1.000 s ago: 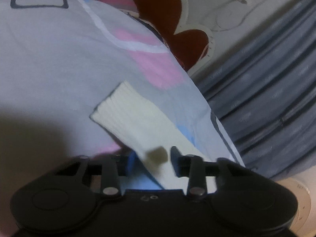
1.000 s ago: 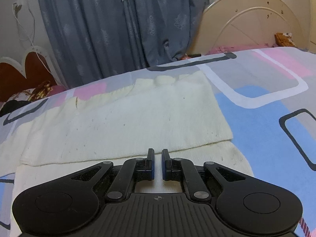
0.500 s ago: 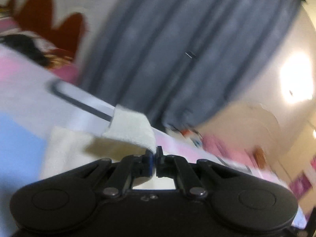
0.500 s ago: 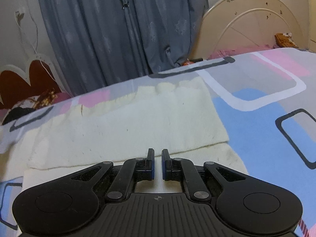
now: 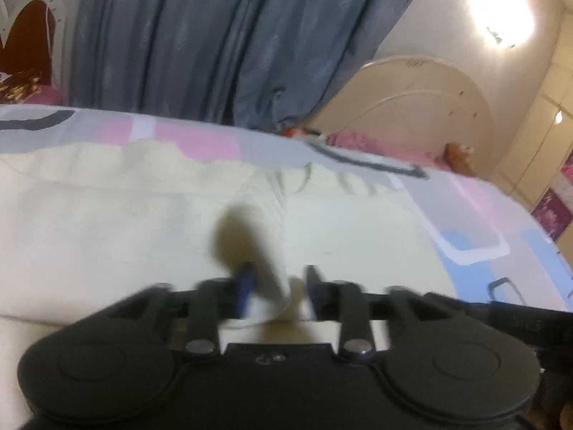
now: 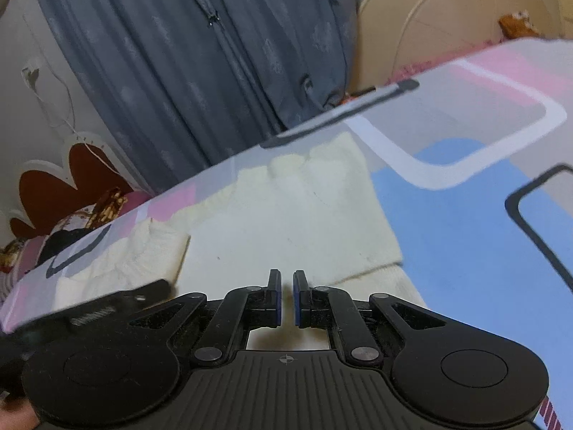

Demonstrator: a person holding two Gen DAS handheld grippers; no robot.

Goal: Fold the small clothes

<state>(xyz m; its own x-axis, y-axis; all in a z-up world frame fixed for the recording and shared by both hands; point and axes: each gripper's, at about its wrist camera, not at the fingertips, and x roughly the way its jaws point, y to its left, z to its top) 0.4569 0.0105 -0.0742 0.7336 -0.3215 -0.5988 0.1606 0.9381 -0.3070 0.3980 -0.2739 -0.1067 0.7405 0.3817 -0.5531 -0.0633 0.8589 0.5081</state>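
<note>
The left gripper [image 5: 277, 283] is opening its jaws, with the ribbed cuff of a cream sleeve [image 5: 274, 236] still lying between them but no longer pinched; that sleeve is laid across the body of the cream knitted sweater [image 5: 125, 229]. The right gripper [image 6: 285, 299] has its jaws drawn together on nothing, poised just over the sweater's near edge. The sweater lies flat near the far edge of the bed, on a pastel bedsheet with pink, blue and grey blocks [image 6: 465, 236], before grey-blue curtains [image 6: 215, 53].
</note>
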